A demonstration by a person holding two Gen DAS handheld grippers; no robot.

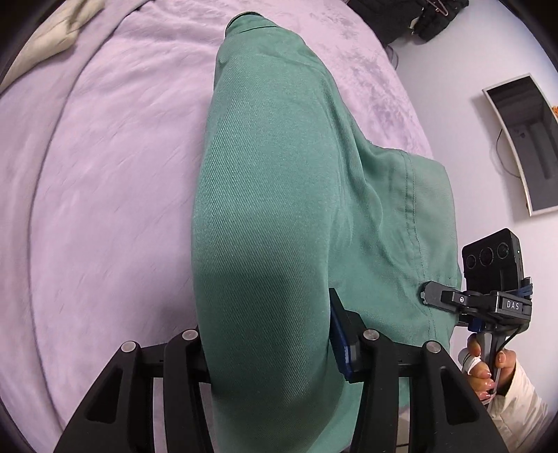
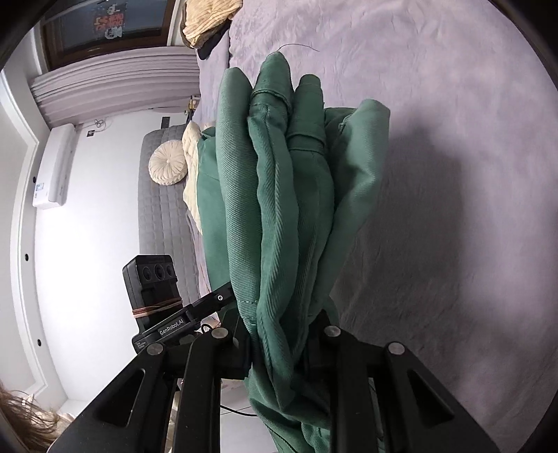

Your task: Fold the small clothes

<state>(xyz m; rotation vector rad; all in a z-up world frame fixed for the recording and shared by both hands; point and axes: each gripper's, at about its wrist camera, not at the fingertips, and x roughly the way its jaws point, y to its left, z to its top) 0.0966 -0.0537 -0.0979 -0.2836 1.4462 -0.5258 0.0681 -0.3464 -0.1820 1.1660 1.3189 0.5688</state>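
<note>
A green twill garment [image 1: 279, 174] hangs lifted above the lilac bed cover [image 1: 104, 174]. My left gripper [image 1: 268, 334] is shut on a broad fold of it; the cloth hides the left finger. In the same view my right gripper [image 1: 427, 294] pinches the garment's seamed edge at the right, held by a person's hand [image 1: 488, 366]. In the right wrist view the garment [image 2: 286, 191] bunches in thick pleats between the fingers of the right gripper [image 2: 286, 341], which is shut on it. The left gripper [image 2: 223, 296] bites the cloth just to the left.
Dark clothing [image 1: 429, 17] and a cream cloth [image 1: 52, 31] lie at the bed's far edges. A dark framed panel [image 1: 526, 146] is on the wall. Cream clothes [image 2: 209, 21], a grey sofa [image 2: 164, 216] with a round cushion [image 2: 167, 167] and an air conditioner [image 2: 52, 167] are to the left.
</note>
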